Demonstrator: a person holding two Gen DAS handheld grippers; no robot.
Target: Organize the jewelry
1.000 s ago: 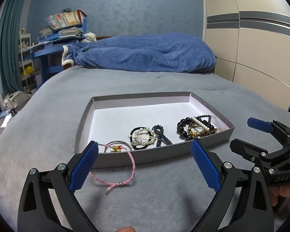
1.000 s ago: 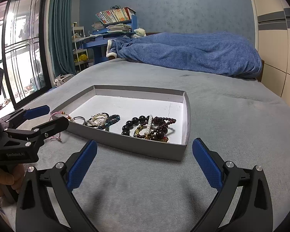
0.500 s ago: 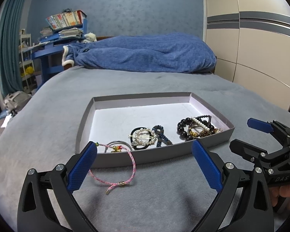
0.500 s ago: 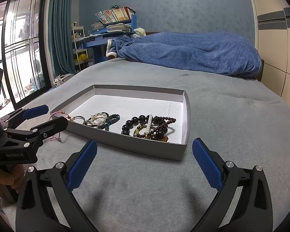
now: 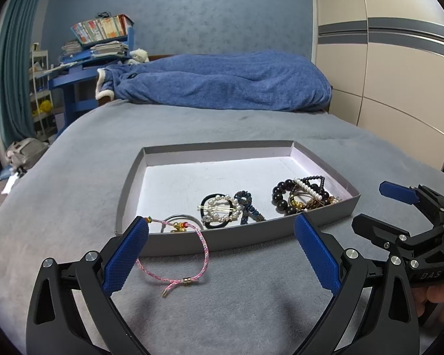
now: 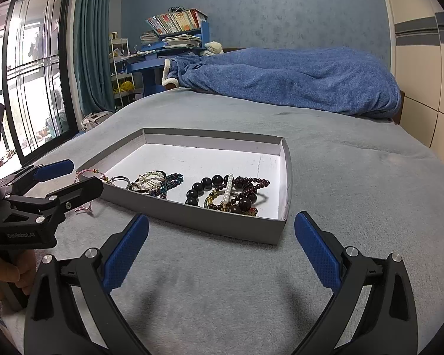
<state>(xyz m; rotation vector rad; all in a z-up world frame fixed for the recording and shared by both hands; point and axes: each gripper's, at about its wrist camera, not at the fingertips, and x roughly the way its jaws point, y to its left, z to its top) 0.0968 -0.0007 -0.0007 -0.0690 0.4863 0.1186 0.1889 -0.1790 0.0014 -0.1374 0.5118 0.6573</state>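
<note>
A shallow grey box tray (image 5: 222, 241) (image 6: 210, 220) lies on the grey bed. Inside are a pearl hair tie (image 5: 220, 211), a blue beaded piece (image 5: 248, 207), a metal ring (image 5: 180, 219) and a heap of dark bead bracelets (image 5: 302, 196) (image 6: 228, 192). A pink cord bracelet (image 5: 189, 254) hangs over the tray's near wall, mostly lying on the bed outside. My left gripper (image 5: 222, 254) is open and empty, just short of that bracelet. My right gripper (image 6: 220, 254) is open and empty in front of the tray's near right corner.
A blue blanket (image 5: 222, 82) is heaped at the far end of the bed. A wardrobe (image 5: 384, 74) stands on the right. A blue desk with books (image 6: 168, 47) and a window (image 6: 23, 88) are on the left. Grey bedcover (image 6: 355, 177) surrounds the tray.
The left gripper has shifted slightly. The tray, the jewelry and the right gripper have not moved.
</note>
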